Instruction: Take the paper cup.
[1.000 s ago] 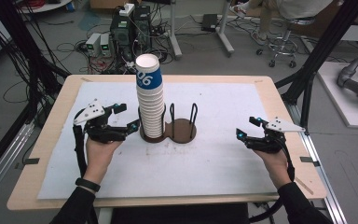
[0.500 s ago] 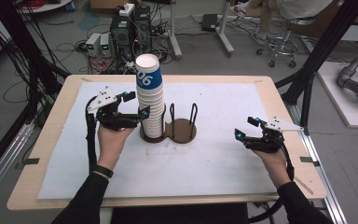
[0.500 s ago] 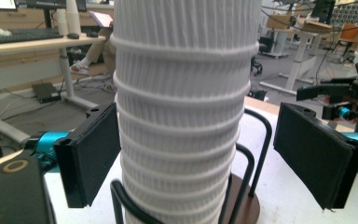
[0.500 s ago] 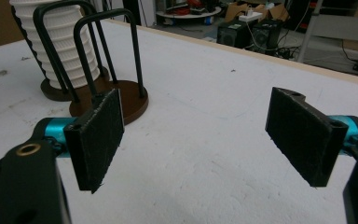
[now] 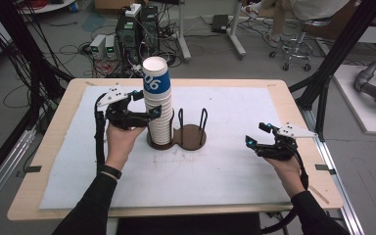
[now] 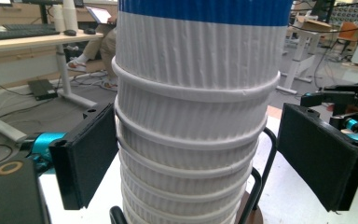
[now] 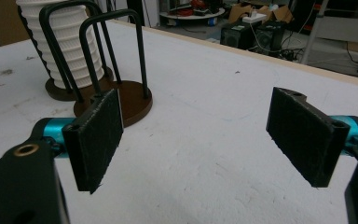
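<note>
Our left gripper [image 6: 191,158], jaws just widened, straddles the cup stack [image 6: 193,116]; its right pad stands clear. From above, our right gripper [image 5: 259,137], jaws just spread and empty, sits at four o'clock of the stand [image 5: 192,137].

Overhead plus two close jaw-level views

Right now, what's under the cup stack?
The cup stack stands on a brown holder, in its left ring beside black wire loops. The stack covers that ring's floor, so what lies there cannot be seen.

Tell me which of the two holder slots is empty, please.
The right-hand slot of the brown holder is empty; the left slot carries the cup stack, which the left gripper straddles.
</note>
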